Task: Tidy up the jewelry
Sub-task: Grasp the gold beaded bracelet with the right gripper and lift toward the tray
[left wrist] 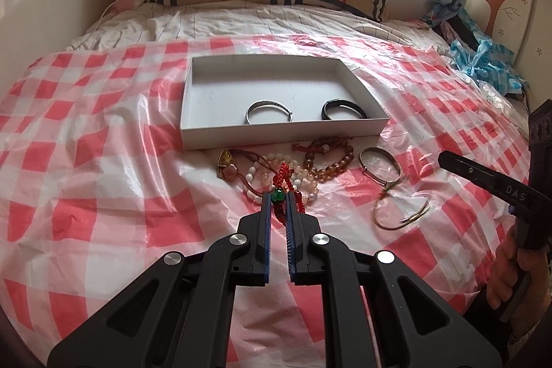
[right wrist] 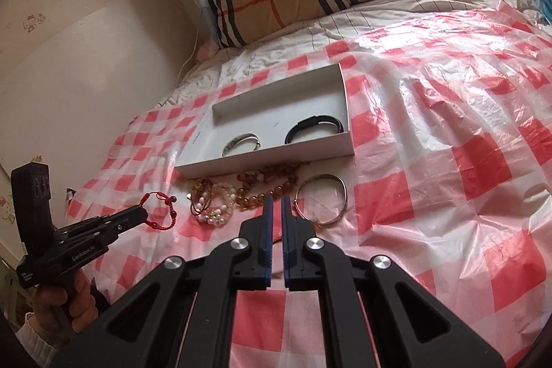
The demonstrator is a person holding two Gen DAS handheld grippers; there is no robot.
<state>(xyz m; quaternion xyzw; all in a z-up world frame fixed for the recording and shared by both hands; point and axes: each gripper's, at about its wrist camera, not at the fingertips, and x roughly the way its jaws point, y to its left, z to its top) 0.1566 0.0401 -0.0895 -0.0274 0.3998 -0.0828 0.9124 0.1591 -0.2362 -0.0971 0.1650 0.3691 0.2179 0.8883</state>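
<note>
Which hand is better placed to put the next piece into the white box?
Probably the left: the left gripper is shut on the red cord bracelet, lifted, with the white box ahead. The right gripper shows nothing clearly held.

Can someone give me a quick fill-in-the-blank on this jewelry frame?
1. The white box holds ___ bracelets.
2. The left gripper is shut on a ___ cord bracelet with a green bead.
3. The bead bracelets lie ___ the box, on the checked plastic sheet.

Missing: two; red; outside
</note>
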